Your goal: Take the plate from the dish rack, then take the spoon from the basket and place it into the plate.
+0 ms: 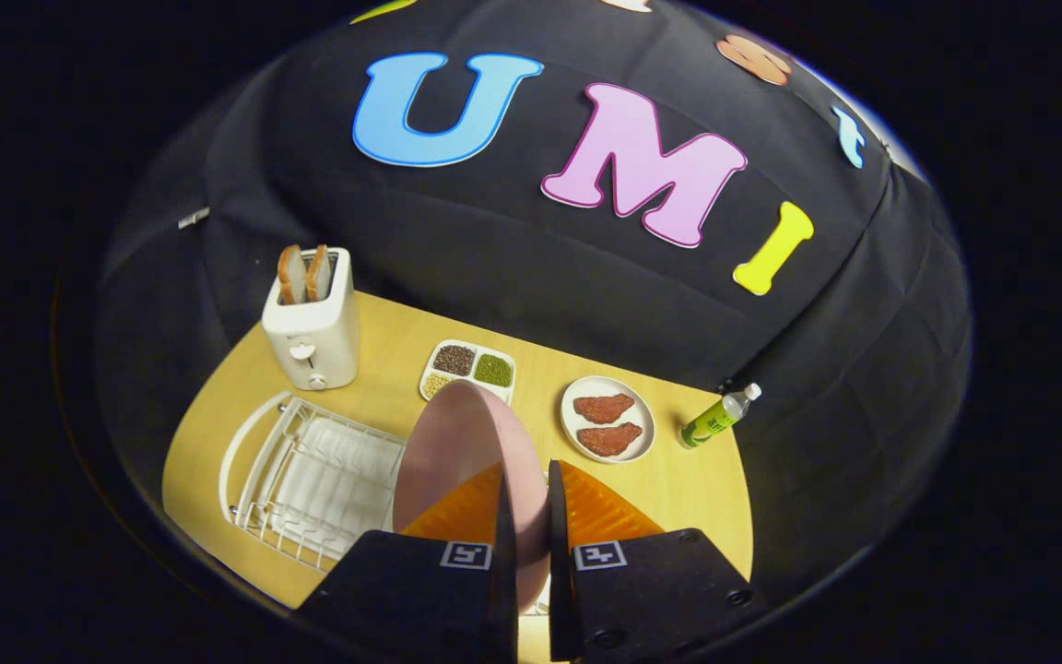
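You hold the pink plate (pixel 462 443) on its edge, upright between the two fingers, lifted clear above the white dish rack (pixel 310 480), which lies just to the left of it on the yellow table (pixel 402 350). Now the step is, I judge, to bring the plate down flat on a free part of the table. Turn it slowly, because a thin rim in a narrow pinch can rotate or slip. Keep it away from the rack wires and from the divided dish of grains (pixel 468 365) just beyond it.

The gripper (pixel 527 516) is almost closed: both orange fingers (pixel 466 512) press on the plate's rim, one on each face, with only the plate's thickness between them.

Farther out stand the toaster (pixel 312 332) with bread, the plate of meat (pixel 607 418), and a small bottle (pixel 718 416). I cannot make out the spoon or the basket.
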Demonstrator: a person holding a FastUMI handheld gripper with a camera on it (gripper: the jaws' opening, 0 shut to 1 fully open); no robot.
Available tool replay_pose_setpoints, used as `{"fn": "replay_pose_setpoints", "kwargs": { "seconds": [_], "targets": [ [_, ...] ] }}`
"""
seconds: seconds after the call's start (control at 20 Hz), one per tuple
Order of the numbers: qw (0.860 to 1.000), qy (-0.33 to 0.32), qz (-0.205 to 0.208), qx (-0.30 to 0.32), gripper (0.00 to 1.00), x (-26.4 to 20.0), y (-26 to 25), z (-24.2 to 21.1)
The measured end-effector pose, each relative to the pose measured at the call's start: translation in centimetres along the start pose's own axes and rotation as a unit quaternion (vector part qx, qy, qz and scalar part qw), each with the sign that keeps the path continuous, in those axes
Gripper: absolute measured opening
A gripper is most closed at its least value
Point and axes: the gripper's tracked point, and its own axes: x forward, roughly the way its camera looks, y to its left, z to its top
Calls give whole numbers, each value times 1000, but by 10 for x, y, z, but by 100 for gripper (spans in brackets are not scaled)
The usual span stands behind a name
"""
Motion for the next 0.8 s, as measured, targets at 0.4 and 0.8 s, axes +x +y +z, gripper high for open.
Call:
{"fn": "replay_pose_setpoints", "kwargs": {
  "seconds": [0.4,0.8],
  "targets": [
    [989,-23,88,113,18,-68,-59,-48],
    [970,23,132,203,17,-108,-89,-184]
  ]
}}
